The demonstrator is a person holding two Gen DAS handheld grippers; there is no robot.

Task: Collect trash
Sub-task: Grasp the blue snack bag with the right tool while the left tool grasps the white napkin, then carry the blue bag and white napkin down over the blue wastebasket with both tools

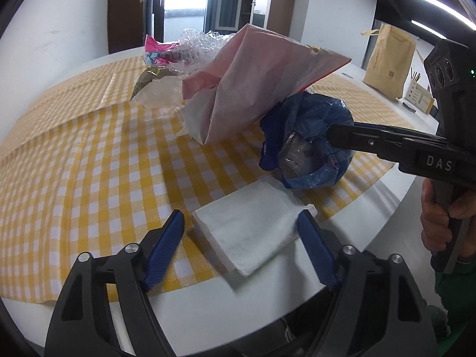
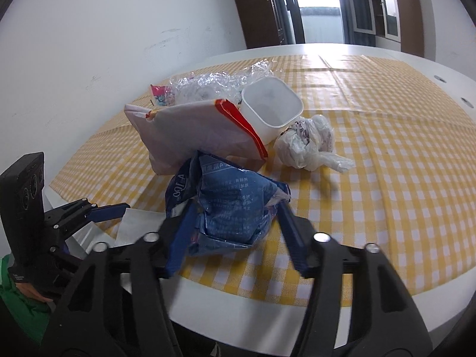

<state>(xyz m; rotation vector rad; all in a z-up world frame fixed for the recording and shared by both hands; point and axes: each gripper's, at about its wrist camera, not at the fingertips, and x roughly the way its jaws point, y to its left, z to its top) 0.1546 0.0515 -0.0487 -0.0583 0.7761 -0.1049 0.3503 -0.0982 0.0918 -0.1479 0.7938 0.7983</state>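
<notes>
**Left wrist view: both grippers closing in on near-edge trash**

Left wrist view puts the left gripper at the table's near edge, its blue fingers spread to either side of a folded white napkin that overhangs the yellow checked cloth. The right pad looks close to the napkin's edge, the left stands apart. Squeeze squarely across the fold, low against the tabletop, so the whole stack lifts together.

Just beyond, the right gripper straddles a crumpled blue packet; its jaws are half closed and the pads seem to meet the packet's sides. Firm contact I cannot confirm. Pinch the bulk, not a loose flap.

Farther toward the middle lie a pink paper bag, a white tub, a knotted white plastic bag and clear wrap.
</notes>
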